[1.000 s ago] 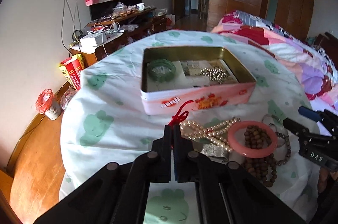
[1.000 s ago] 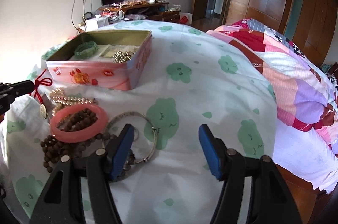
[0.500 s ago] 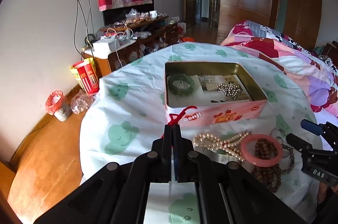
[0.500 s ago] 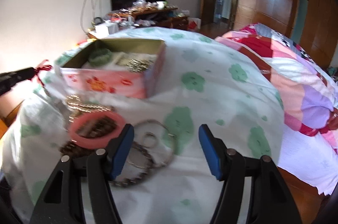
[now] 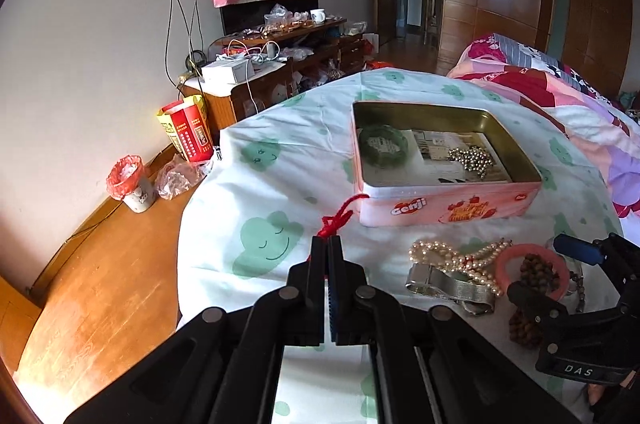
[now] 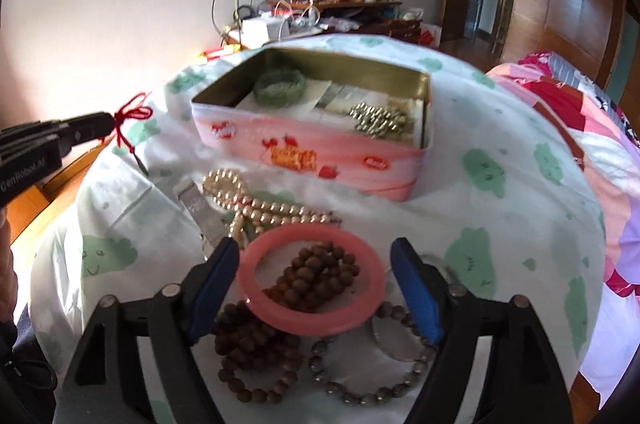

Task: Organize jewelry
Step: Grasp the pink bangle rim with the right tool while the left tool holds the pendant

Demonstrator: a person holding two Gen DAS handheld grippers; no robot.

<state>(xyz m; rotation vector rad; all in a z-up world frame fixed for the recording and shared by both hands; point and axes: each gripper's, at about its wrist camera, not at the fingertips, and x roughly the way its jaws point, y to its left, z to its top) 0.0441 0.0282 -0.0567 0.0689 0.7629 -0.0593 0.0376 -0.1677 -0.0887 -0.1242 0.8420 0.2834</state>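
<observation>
Straddling the pink bangle (image 6: pixel 312 280) with my right gripper (image 6: pixel 316 288), jaws just widened, pads clear of it.
My left gripper (image 5: pixel 328 244) pinches the red cord (image 5: pixel 340 214), its pendant hidden; bangle flat near the tin (image 6: pixel 308 148).

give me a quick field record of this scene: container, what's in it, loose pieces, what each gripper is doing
container: open pink metal tin on a white cloth with green prints
in tin: green bangle, cluster of silver beads, paper cards
loose on cloth: pink bangle, brown wooden bead strand, pearl strand, silver mesh band, grey bead bracelet
left gripper: shut on a red knotted cord
right gripper: open, jaws just widened, straddling the pink bangle without touching
</observation>
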